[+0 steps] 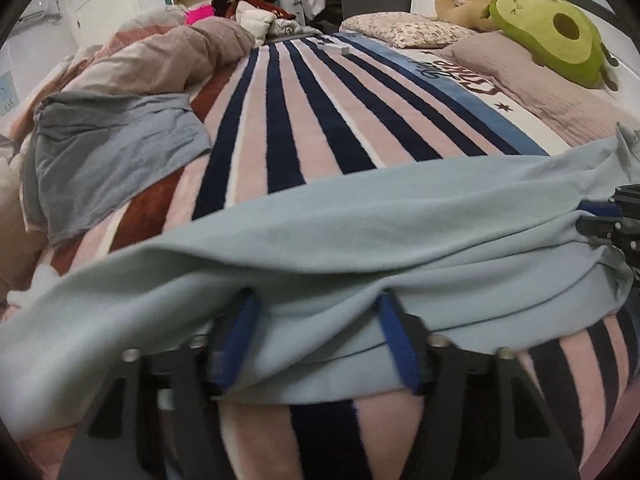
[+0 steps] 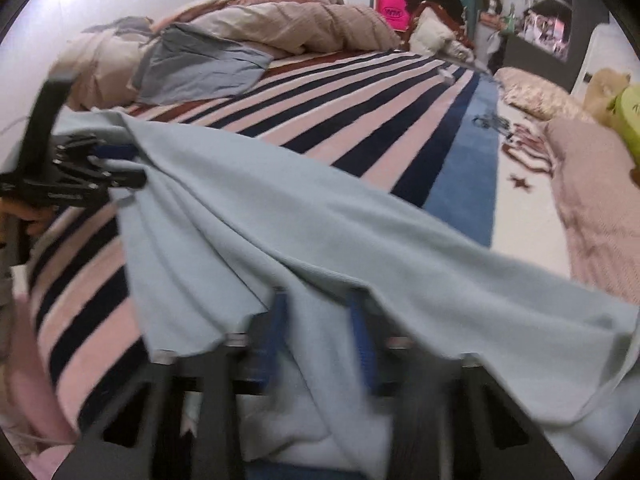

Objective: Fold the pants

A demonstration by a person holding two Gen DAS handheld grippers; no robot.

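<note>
Light blue pants (image 1: pixel 360 220) lie spread and wrinkled across the near part of the striped bed blanket (image 1: pixel 304 120). My left gripper (image 1: pixel 318 336) points down at their near edge, its blue-padded fingers (image 1: pixel 236 340) set wide apart with loose cloth draped between and over them. In the right wrist view the left gripper (image 2: pixel 124 168) sits at the far left edge of the pants (image 2: pixel 320 220). My right gripper (image 2: pixel 318 320) has the cloth bunched between its fingers. Seen at the right edge of the left wrist view, the right gripper (image 1: pixel 596 218) pinches the fabric, with folds running toward it.
A grey garment (image 1: pixel 112 152) and a rumpled beige duvet (image 1: pixel 168 56) lie at the left of the bed. Pillows (image 1: pixel 400 28) and a green avocado plush (image 1: pixel 552 36) sit at the right. Cluttered shelves and clothes stand beyond the bed. A hand (image 2: pixel 32 216) holds the left gripper.
</note>
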